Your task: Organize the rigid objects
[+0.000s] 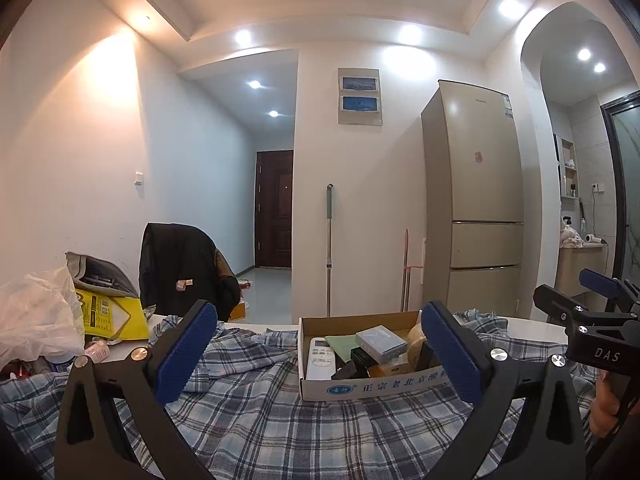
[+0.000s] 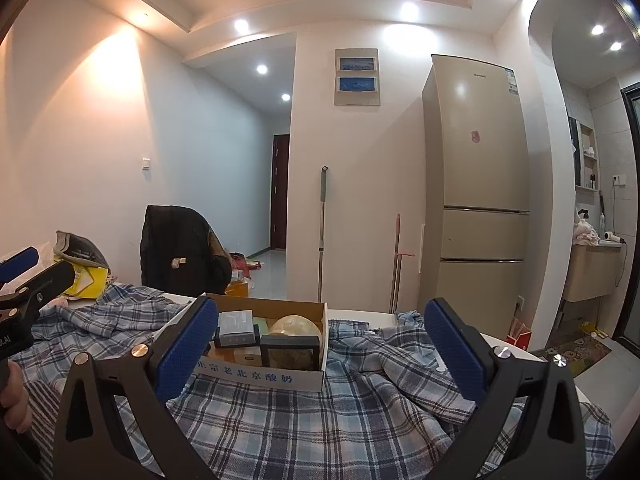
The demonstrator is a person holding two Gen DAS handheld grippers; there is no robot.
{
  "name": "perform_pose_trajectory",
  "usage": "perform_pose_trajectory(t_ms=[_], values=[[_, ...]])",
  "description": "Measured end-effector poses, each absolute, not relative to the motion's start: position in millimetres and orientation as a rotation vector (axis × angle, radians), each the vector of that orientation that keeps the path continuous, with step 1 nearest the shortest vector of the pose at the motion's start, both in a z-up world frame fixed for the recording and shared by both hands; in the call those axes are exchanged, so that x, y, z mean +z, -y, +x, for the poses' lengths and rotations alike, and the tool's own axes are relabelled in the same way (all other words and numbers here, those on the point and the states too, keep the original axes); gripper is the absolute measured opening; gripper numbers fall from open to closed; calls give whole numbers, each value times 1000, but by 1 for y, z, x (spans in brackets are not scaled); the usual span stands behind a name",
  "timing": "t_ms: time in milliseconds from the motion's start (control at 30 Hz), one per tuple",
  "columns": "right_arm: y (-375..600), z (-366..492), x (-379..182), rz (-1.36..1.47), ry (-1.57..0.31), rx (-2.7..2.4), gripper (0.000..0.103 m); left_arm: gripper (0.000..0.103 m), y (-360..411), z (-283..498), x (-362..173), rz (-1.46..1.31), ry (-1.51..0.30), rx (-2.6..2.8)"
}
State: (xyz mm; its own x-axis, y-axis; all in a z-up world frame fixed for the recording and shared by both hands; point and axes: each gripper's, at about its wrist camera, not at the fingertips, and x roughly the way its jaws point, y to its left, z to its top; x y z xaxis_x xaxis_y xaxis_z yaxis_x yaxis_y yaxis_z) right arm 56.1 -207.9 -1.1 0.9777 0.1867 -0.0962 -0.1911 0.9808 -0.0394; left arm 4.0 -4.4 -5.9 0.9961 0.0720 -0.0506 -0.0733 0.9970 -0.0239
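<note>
A shallow cardboard box (image 1: pixel 340 390) (image 2: pixel 280 378) with blue print sits on the plaid cloth (image 1: pixel 280 432) (image 2: pixel 320 424) over the table. It holds a white remote (image 1: pixel 321 358), a grey packet (image 1: pixel 380 343) (image 2: pixel 236 326), a tape roll (image 1: pixel 416 340) (image 2: pixel 296 326), a green card (image 1: pixel 342 345) and small black boxes (image 1: pixel 360 362) (image 2: pixel 290 350). My left gripper (image 1: pixel 320 350) stands open, level, just short of the box. My right gripper (image 2: pixel 322 346) is open too, with the box between its blue pads and beyond them. Both hold nothing.
A white plastic bag (image 1: pixel 36 316), a yellow packet (image 1: pixel 112 316) and small bottles crowd the table's left end. A chair with a black jacket (image 1: pixel 180 268) (image 2: pixel 180 248) stands behind. A fridge (image 1: pixel 476 200) (image 2: pixel 480 184), a mop (image 1: pixel 329 248) and a doorway lie beyond.
</note>
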Motion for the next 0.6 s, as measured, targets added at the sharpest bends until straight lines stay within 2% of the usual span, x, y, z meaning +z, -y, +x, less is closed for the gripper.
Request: perform_pose_trajectory(t_ms=[600], values=[[208, 59, -2, -44, -105, 194, 103, 103, 6, 4, -5, -17, -36, 73]])
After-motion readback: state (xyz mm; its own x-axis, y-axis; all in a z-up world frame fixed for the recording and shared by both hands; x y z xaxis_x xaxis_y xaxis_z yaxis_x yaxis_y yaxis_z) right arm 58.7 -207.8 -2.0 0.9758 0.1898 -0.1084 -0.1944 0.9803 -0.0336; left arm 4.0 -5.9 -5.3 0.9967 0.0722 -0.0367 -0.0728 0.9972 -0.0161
